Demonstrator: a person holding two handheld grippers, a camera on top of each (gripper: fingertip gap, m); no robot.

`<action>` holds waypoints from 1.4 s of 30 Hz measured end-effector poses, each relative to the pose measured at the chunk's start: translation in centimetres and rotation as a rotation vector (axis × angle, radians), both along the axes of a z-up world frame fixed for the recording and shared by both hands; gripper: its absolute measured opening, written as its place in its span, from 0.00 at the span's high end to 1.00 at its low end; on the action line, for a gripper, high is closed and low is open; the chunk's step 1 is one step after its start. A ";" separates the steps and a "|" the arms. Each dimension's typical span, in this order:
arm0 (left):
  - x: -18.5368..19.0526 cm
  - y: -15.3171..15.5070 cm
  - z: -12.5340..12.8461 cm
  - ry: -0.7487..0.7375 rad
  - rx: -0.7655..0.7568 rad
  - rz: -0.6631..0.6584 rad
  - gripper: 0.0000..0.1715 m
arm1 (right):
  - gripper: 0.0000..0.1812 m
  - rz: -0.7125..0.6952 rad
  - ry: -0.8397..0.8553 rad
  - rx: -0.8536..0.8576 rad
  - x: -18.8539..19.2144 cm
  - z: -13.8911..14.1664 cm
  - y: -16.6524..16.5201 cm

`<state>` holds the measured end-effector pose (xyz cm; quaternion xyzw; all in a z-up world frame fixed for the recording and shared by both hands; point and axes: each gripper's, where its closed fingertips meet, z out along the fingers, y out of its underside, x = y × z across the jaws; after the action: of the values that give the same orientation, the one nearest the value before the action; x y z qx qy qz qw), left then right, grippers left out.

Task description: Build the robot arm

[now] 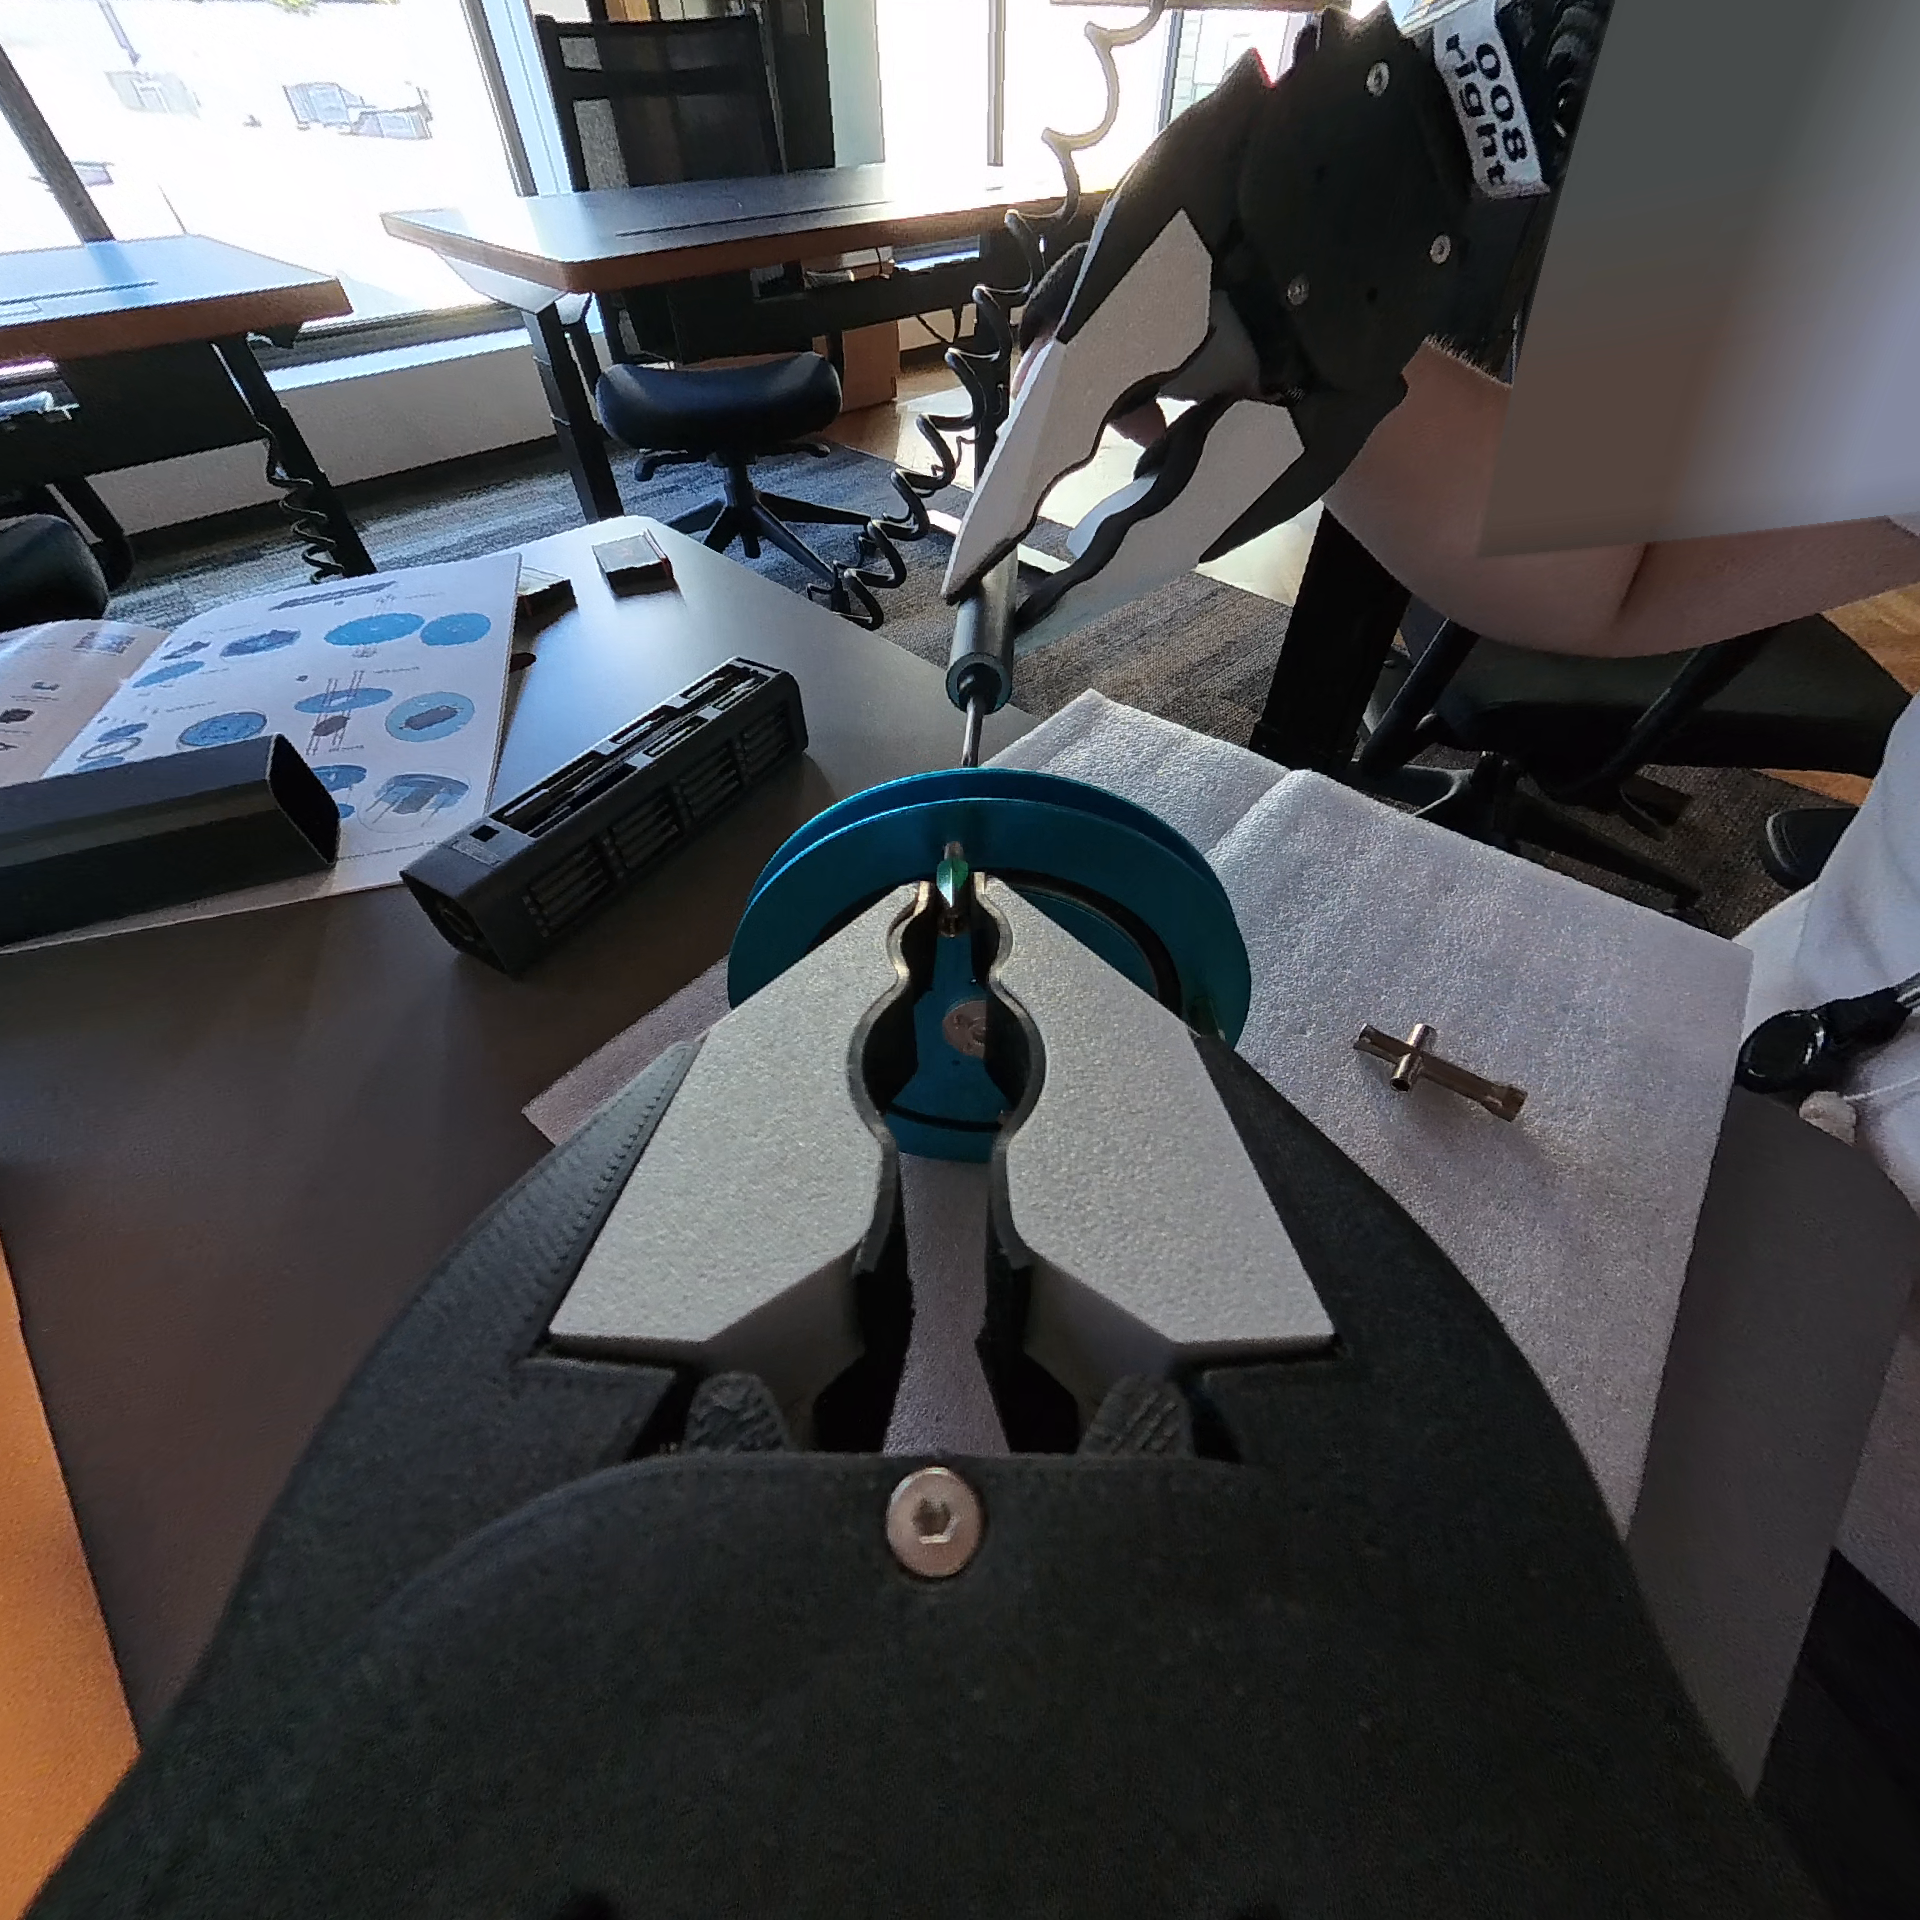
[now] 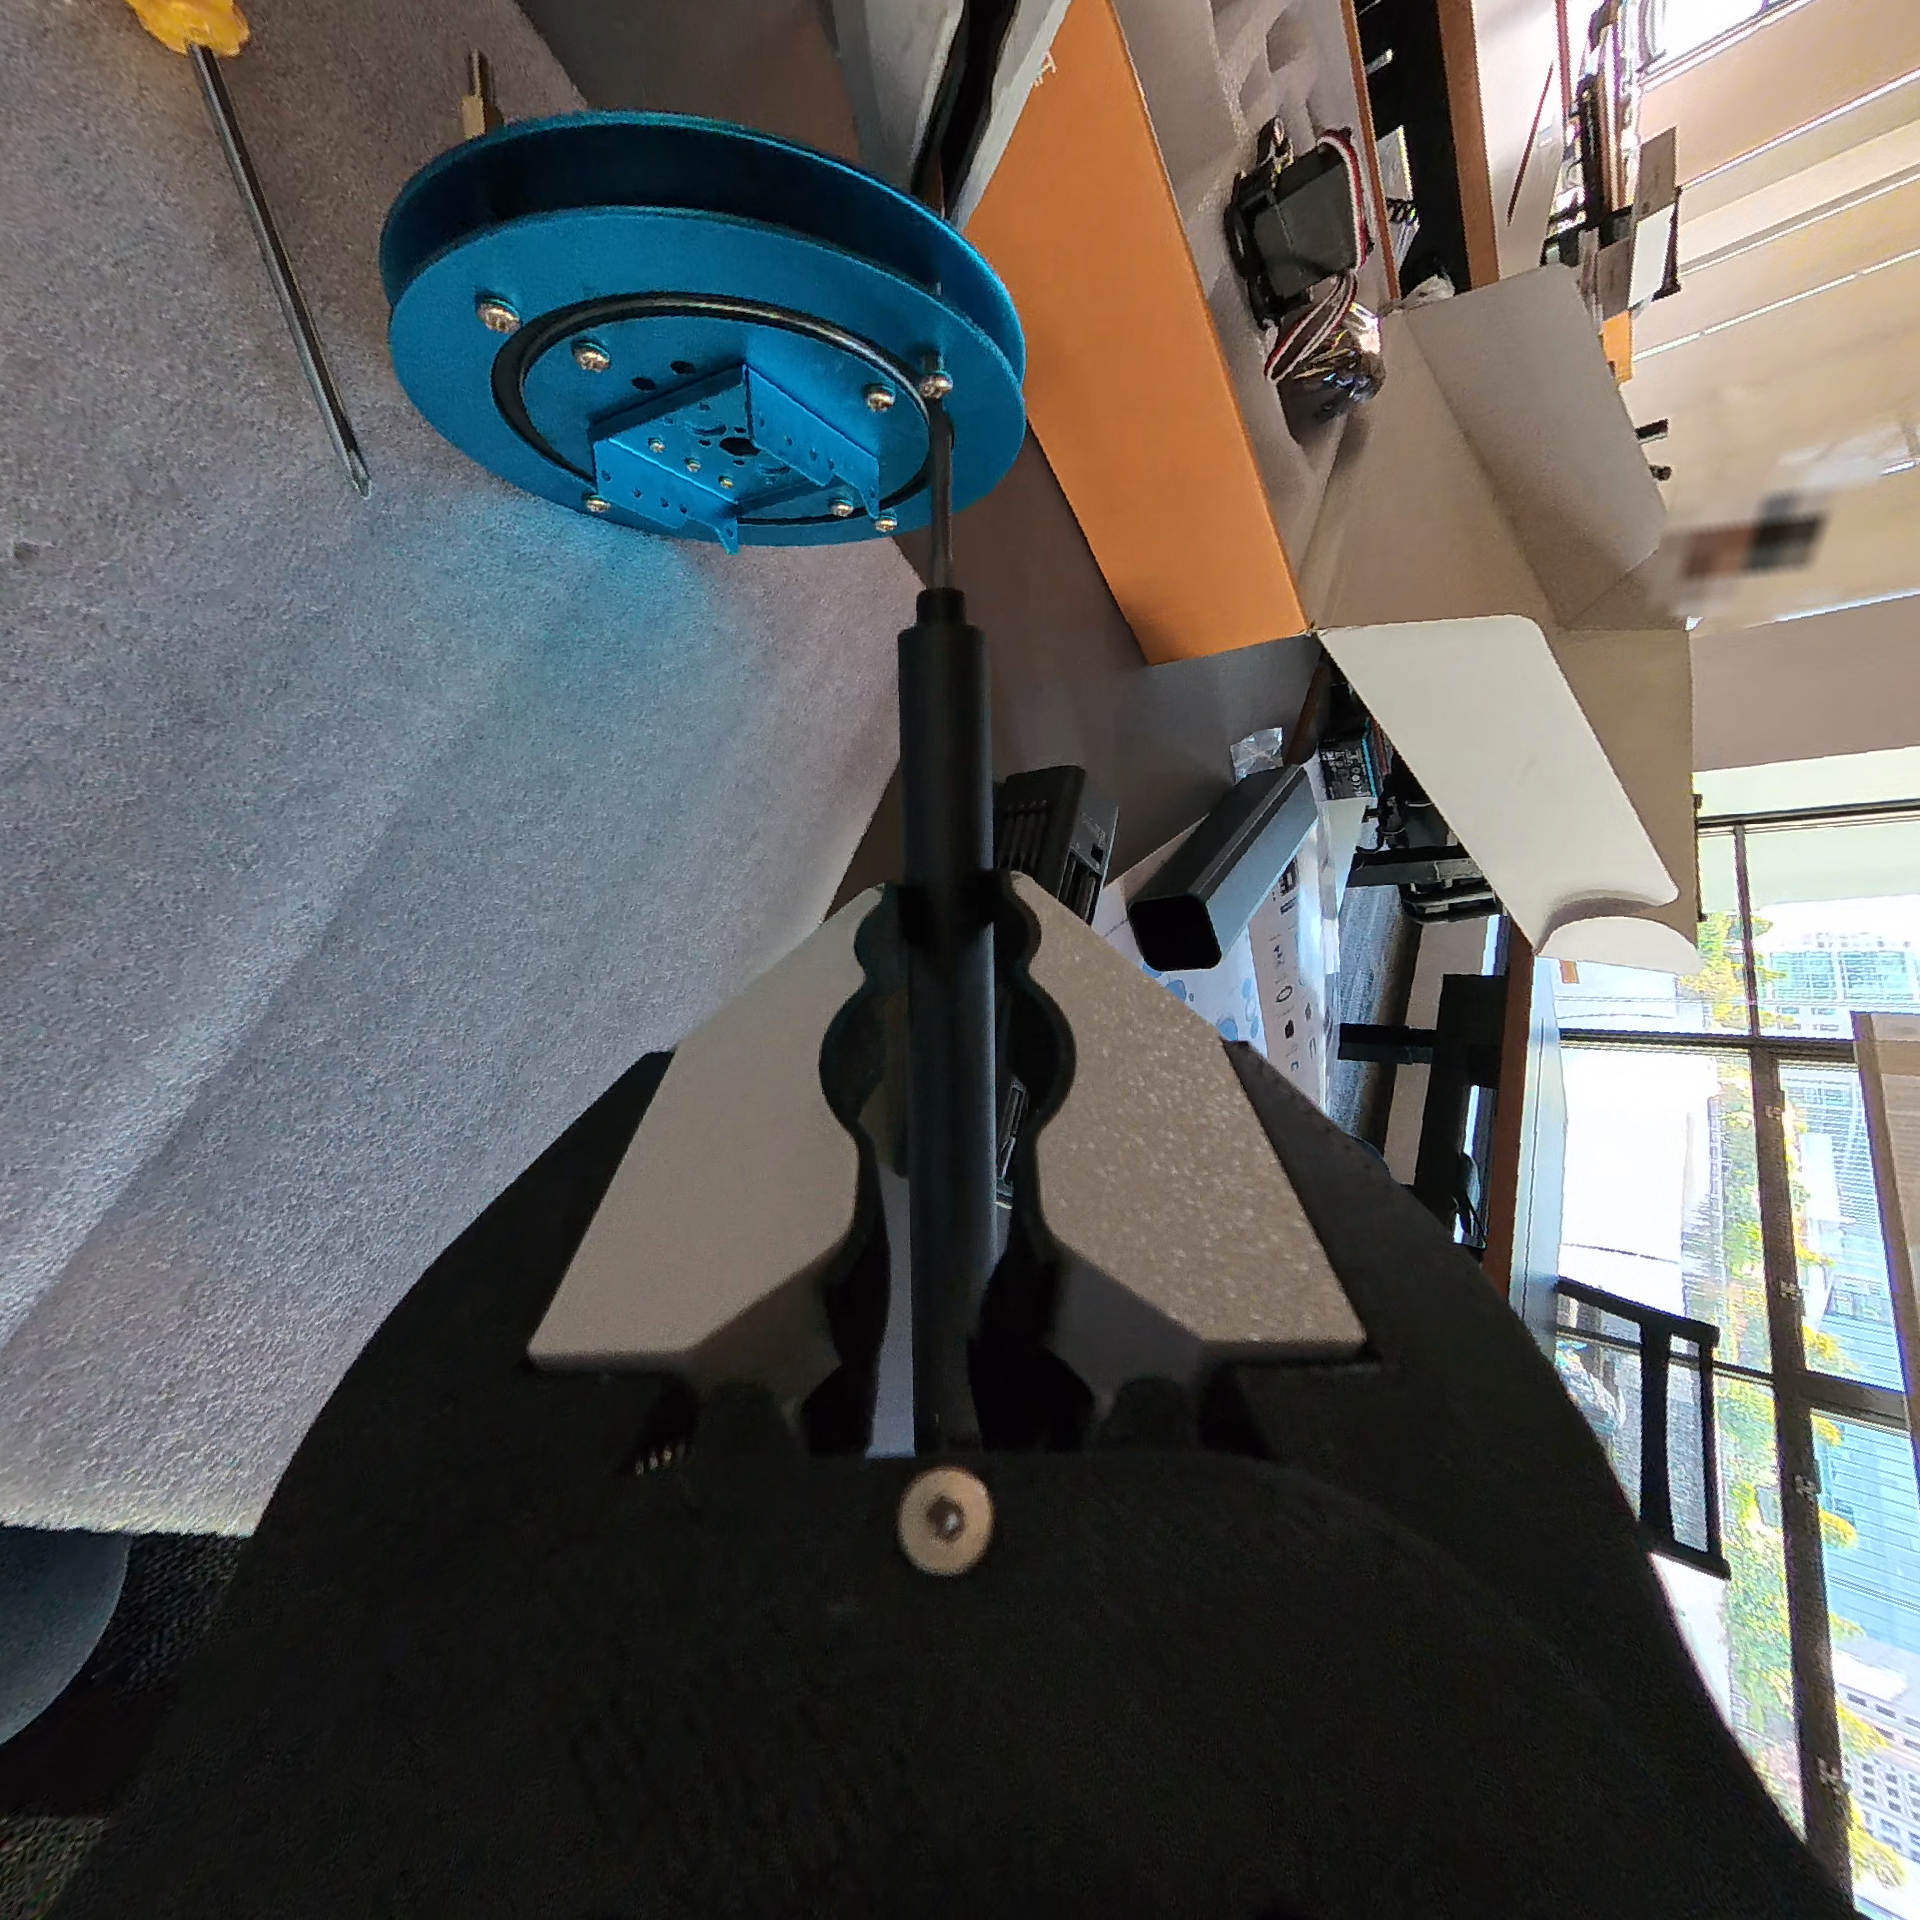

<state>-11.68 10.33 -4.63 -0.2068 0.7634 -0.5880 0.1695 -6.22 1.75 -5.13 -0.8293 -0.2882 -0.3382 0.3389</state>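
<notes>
Now screwdriver (image 2: 940, 935) tip-first into blue disc (image 2: 686, 312).

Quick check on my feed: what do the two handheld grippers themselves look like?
Both match: a black textured body with a silver hex screw at centre and two pale grey angular fingers with wavy black-lined inner edges. The right gripper carries a white tag with dark writing; a black coiled cable trails behind it. The left gripper shows no tag.

Left gripper (image 1: 951, 914) had a black textured body, pale grey faceted fingers (image 1: 758, 1164), a silver hex screw (image 1: 932, 1524); right gripper (image 1: 1023, 587) matched, with a white fabric label band (image 1: 1491, 104)
</notes>
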 end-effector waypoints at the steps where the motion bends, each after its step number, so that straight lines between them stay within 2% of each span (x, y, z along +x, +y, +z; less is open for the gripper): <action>1: 0.0 0.0 0.0 0.000 -0.002 0.000 0.98 | 0.91 0.002 -0.003 0.002 0.0 0.1 0.1; 38: -0.1 -0.2 0.0 -0.003 -0.009 -0.006 0.98 | 0.91 -0.040 0.035 -0.076 1.1 -1.6 0.8; 40: -0.1 -0.1 0.0 -0.003 -0.009 -0.006 0.98 | 0.91 -0.038 0.066 -0.081 1.0 -2.0 0.7; 42: -0.1 -0.1 0.0 -0.002 -0.010 -0.005 0.98 | 0.92 -0.035 0.168 -0.116 0.5 -3.2 0.4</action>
<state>-11.78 10.24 -4.66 -0.2049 0.7609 -0.5924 0.1679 -5.70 2.18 -8.31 -0.8778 -0.2634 -0.2560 0.3076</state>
